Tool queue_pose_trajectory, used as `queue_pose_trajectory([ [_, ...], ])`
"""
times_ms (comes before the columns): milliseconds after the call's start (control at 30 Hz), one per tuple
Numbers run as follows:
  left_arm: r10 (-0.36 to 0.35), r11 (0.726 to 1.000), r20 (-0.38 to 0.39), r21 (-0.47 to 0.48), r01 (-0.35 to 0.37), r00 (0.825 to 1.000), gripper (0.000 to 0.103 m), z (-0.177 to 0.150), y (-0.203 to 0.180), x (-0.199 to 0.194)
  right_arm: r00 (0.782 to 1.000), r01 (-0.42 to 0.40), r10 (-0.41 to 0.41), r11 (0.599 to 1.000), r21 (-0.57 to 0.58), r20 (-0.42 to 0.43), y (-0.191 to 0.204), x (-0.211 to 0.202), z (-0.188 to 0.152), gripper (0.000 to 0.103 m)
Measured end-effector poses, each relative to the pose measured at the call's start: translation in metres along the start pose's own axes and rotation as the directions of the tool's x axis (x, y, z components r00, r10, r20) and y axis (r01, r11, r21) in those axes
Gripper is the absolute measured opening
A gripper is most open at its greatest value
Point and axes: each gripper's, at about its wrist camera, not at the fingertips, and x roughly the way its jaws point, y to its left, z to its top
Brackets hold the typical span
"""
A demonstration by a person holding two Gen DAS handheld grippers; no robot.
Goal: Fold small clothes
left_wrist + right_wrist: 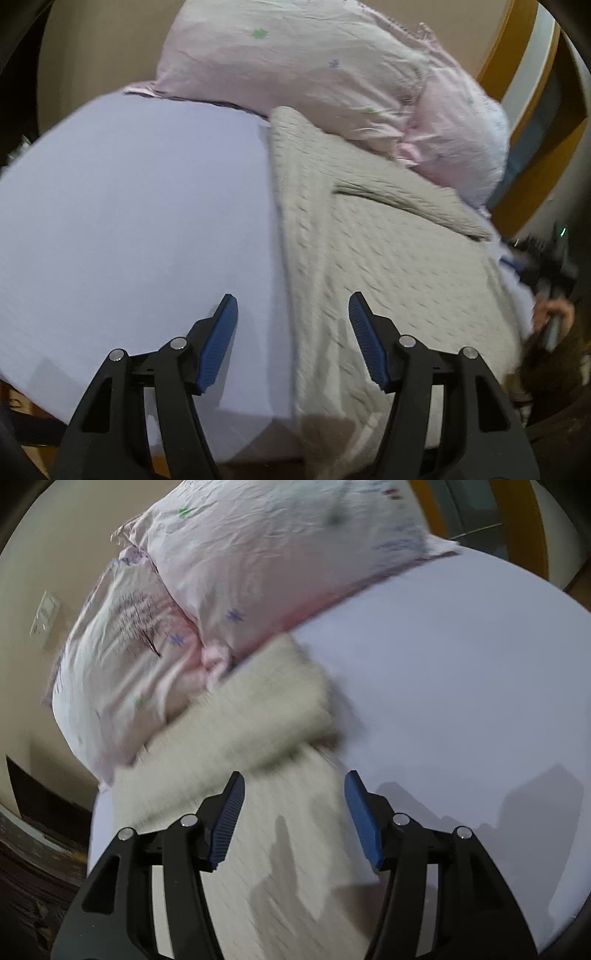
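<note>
A beige knitted garment lies spread on a bed with a pale lilac sheet. My left gripper is open and empty, above the garment's left edge where it meets the sheet. In the right wrist view the same garment has a folded-over part near the pillows. My right gripper is open and empty above the garment's near part. The right gripper and the hand holding it also show at the right edge of the left wrist view.
Two pink pillows with small flower prints lie at the head of the bed, also in the right wrist view. A beige wall stands behind. A wooden bed frame runs at the right. The sheet spreads right of the garment.
</note>
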Motion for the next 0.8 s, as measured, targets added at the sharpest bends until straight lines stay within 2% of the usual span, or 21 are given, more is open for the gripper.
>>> queue_pose_trajectory([
  [67, -0.044, 0.999, -0.006, -0.002, 0.044, 0.999, 0.06, -0.006, -0.003, -0.004, 0.996, -0.037, 0.039, 0.999, 0.023, -0.081, -0.015, -0.003, -0.021, 0.051],
  [167, -0.141, 0.99, -0.023, -0.025, 0.14, 0.99, 0.047, -0.023, -0.005, -0.011, 0.985, -0.111, 0.111, 0.994, 0.006, -0.134, -0.023, -0.018, -0.046, 0.038],
  [300, -0.236, 0.969, -0.012, -0.08, 0.235, 0.972, 0.045, -0.049, -0.006, -0.027, 0.928, -0.282, 0.276, 0.959, 0.014, -0.25, -0.028, -0.033, -0.084, 0.036],
  [400, -0.278, 0.953, -0.002, -0.126, 0.276, 0.961, 0.044, -0.061, -0.006, -0.034, 0.888, -0.353, 0.34, 0.935, 0.014, -0.308, -0.032, -0.042, -0.099, 0.035],
  [433, -0.281, 0.952, -0.004, -0.129, 0.278, 0.96, 0.044, -0.063, -0.007, -0.035, 0.874, -0.372, 0.357, 0.928, 0.016, -0.329, -0.032, -0.042, -0.102, 0.03],
  [467, -0.282, 0.952, -0.01, -0.13, 0.278, 0.96, 0.044, -0.064, -0.008, -0.035, 0.861, -0.388, 0.369, 0.921, 0.017, -0.35, -0.03, -0.039, -0.105, 0.018],
  [500, -0.274, 0.955, -0.024, -0.125, 0.269, 0.961, 0.036, -0.064, -0.012, -0.034, 0.847, -0.412, 0.39, 0.911, 0.016, -0.362, -0.025, -0.037, -0.105, 0.009],
  [533, -0.267, 0.958, -0.045, -0.124, 0.26, 0.963, 0.025, -0.064, -0.013, -0.031, 0.841, -0.43, 0.407, 0.903, 0.017, -0.357, -0.022, -0.037, -0.103, 0.008],
  [567, -0.251, 0.963, -0.081, -0.124, 0.24, 0.965, 0.006, -0.063, -0.016, -0.026, 0.831, -0.466, 0.445, 0.884, 0.017, -0.334, -0.018, -0.04, -0.099, 0.007],
  [633, -0.281, 0.953, -0.083, -0.143, 0.268, 0.956, 0.006, -0.056, -0.019, -0.024, 0.82, -0.518, 0.498, 0.855, 0.006, -0.282, -0.01, -0.047, -0.083, 0.007],
  [700, -0.302, 0.947, -0.063, -0.133, 0.292, 0.951, 0.006, -0.04, -0.021, -0.028, 0.808, -0.571, 0.556, 0.821, -0.026, -0.193, 0.006, -0.054, -0.051, 0.007],
  [800, -0.282, 0.956, 0.007, -0.083, 0.281, 0.959, 0.006, 0.013, -0.028, -0.033, 0.799, -0.6, 0.594, 0.798, -0.057, -0.088, 0.027, -0.045, -0.001, 0.007],
])
